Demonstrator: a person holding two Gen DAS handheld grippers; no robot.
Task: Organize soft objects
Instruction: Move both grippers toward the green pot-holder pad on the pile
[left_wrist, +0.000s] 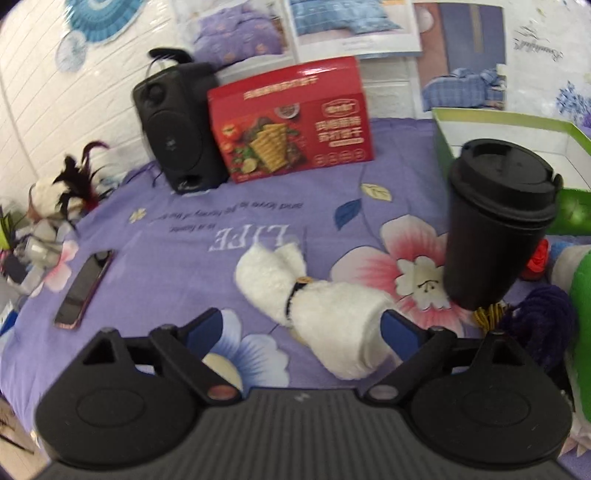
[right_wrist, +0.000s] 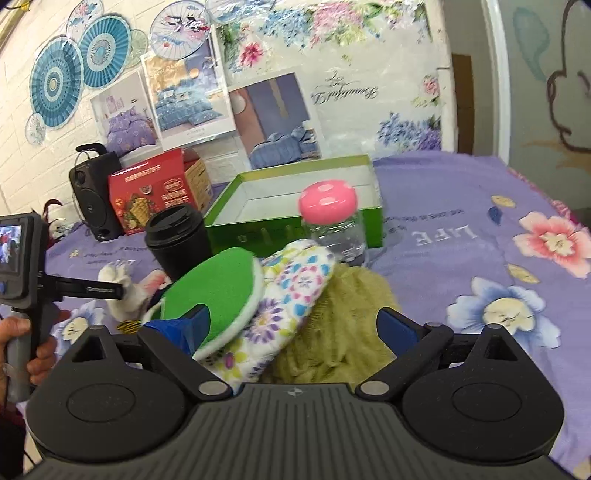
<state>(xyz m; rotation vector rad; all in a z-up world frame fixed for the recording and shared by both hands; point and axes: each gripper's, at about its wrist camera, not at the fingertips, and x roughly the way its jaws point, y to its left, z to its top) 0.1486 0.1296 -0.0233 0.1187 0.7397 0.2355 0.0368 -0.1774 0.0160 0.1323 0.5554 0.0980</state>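
Observation:
A white fluffy plush (left_wrist: 314, 302) with a dark band lies on the purple flowered bedspread (left_wrist: 177, 258). My left gripper (left_wrist: 303, 330) stands open over it, and the plush's near end sits between the fingers, close to the right pad (left_wrist: 400, 330). In the right wrist view a green round pad (right_wrist: 221, 295), a floral quilted mitt (right_wrist: 295, 291) and an olive knitted piece (right_wrist: 340, 332) lie piled between the wide jaws of my right gripper (right_wrist: 299, 325), which is open. A green open box (right_wrist: 295, 195) stands behind the pile.
A black lidded cup (left_wrist: 498, 229) stands just right of the plush. A black speaker (left_wrist: 177, 125) and a red carton (left_wrist: 291, 122) stand at the wall. A phone (left_wrist: 83, 288) lies left, purple yarn (left_wrist: 546, 325) right. A pink-lidded jar (right_wrist: 332, 221) stands by the box.

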